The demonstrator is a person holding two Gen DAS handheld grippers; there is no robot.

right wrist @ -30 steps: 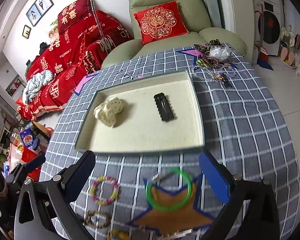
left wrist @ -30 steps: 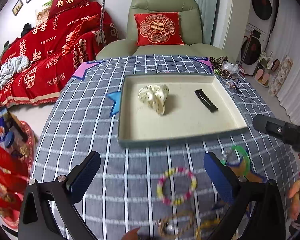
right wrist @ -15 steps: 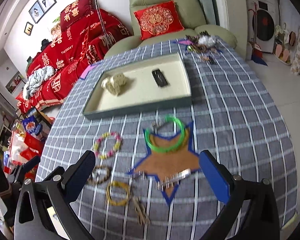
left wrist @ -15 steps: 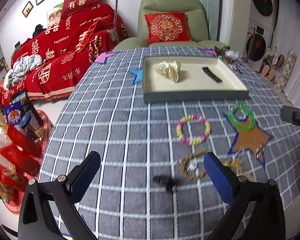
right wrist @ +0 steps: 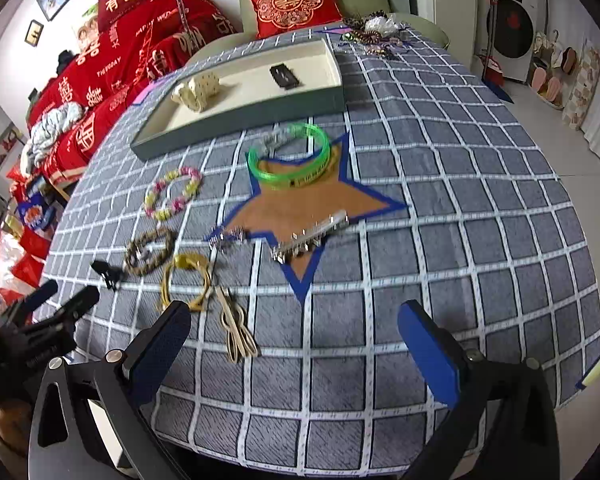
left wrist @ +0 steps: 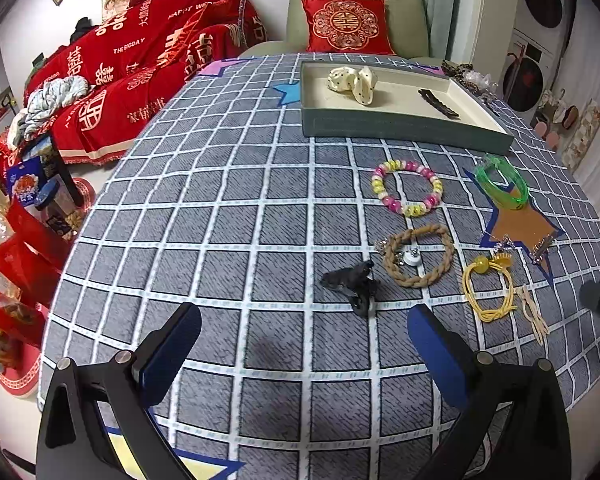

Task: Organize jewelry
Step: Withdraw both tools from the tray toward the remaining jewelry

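Observation:
A grey-walled tray (left wrist: 404, 130) (right wrist: 236, 118) at the table's far side holds a cream dotted scrunchie (left wrist: 354, 82) (right wrist: 198, 88) and a black hair clip (left wrist: 438, 104) (right wrist: 285, 76). Loose on the checked cloth lie a pink-yellow bead bracelet (left wrist: 408, 188) (right wrist: 172, 196), a rope bracelet (left wrist: 418, 254) (right wrist: 148, 256), a small black clip (left wrist: 352, 282) (right wrist: 106, 272), a yellow hair tie (left wrist: 488, 288) (right wrist: 186, 280), a green bangle (left wrist: 500, 186) (right wrist: 290, 158), beige pins (right wrist: 236, 326) and silver clips (right wrist: 312, 236). My left gripper (left wrist: 304, 348) is open just short of the black clip. My right gripper (right wrist: 294, 344) is open near the beige pins.
A heap of more jewellery (right wrist: 374, 34) lies at the table's far right corner. Beyond the table stand a green armchair with a red cushion (left wrist: 346, 26) and a red-covered sofa (left wrist: 140, 64). Red bags and boxes (left wrist: 24, 216) sit on the floor to the left.
Both grippers have pulled back from the tray toward the table's near edge and dropped lower. The loose jewellery now fills both views. Both stay open and hold nothing.

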